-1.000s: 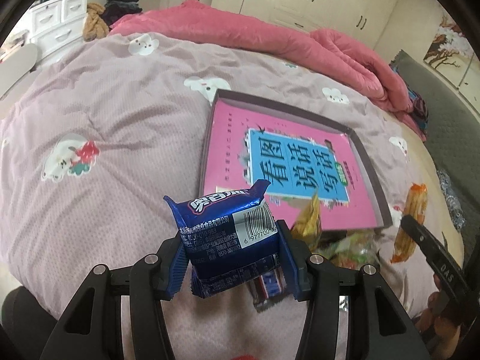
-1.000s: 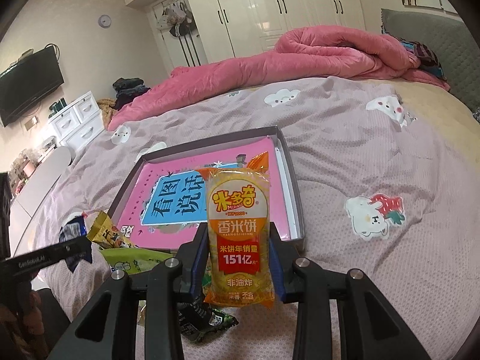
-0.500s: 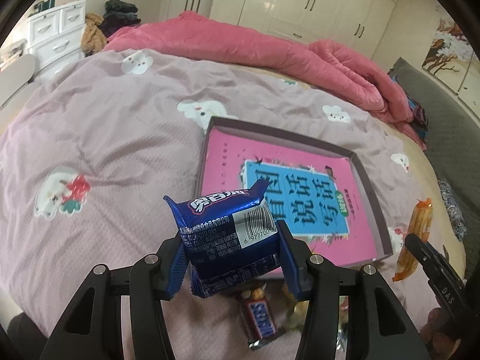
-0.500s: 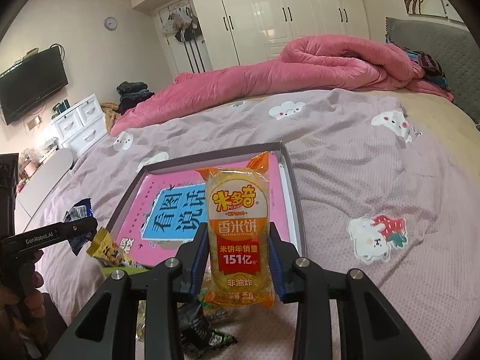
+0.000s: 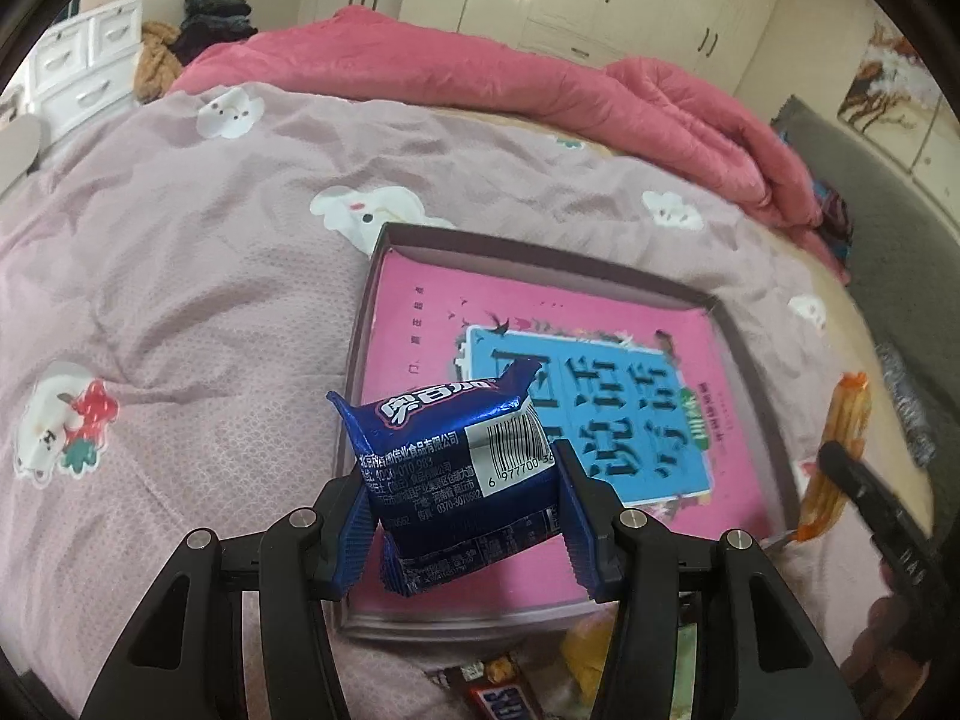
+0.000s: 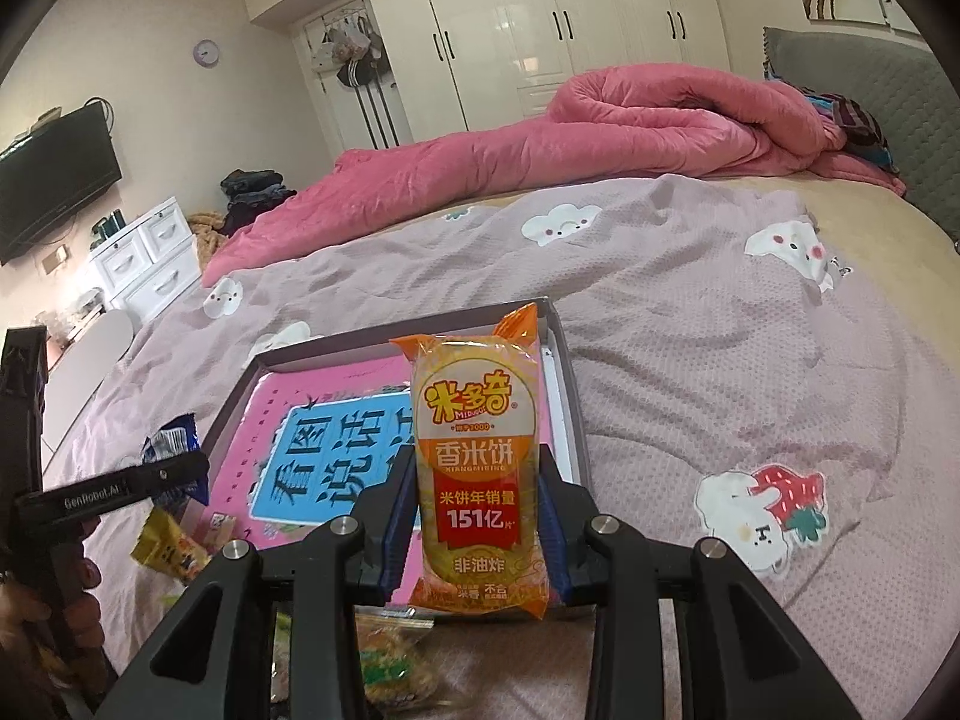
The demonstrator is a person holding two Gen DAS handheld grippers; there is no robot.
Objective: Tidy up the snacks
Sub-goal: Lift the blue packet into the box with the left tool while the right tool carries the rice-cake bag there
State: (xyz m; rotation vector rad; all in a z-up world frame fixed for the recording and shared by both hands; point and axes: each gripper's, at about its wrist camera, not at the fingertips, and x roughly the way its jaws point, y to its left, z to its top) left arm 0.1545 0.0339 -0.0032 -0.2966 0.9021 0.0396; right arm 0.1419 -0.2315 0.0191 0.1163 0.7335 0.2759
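White wardrobe doors (image 6: 600, 30) line the far wall of a bedroom, and a wide bed fills most of both views under a mauve bedspread (image 5: 180, 276) printed with cloud and rabbit figures, with a rumpled pink quilt (image 6: 600, 132) heaped along its far side. On the bedspread lies a shallow dark-rimmed box (image 5: 744, 354) that holds a pink book with a blue title panel (image 5: 606, 414). Over the box's near left corner the left gripper (image 5: 459, 516) is clamped on a blue biscuit packet (image 5: 456, 468), its blue pads pressed against both sides and the barcode facing the camera. The right gripper (image 6: 477, 516) is closed on an upright orange rice-cracker packet (image 6: 477, 468), held by its lower half in front of the box's near right edge. Loose snacks lie on the bedspread just beside the box's near rim: a small yellow packet (image 6: 171, 546), a green-and-yellow bag (image 6: 390, 654) under the right gripper, and a brown chocolate bar (image 5: 501, 693) at the bottom of the left view. A hand (image 6: 66, 588) holding the left gripper's handle shows at the left edge of the right view.
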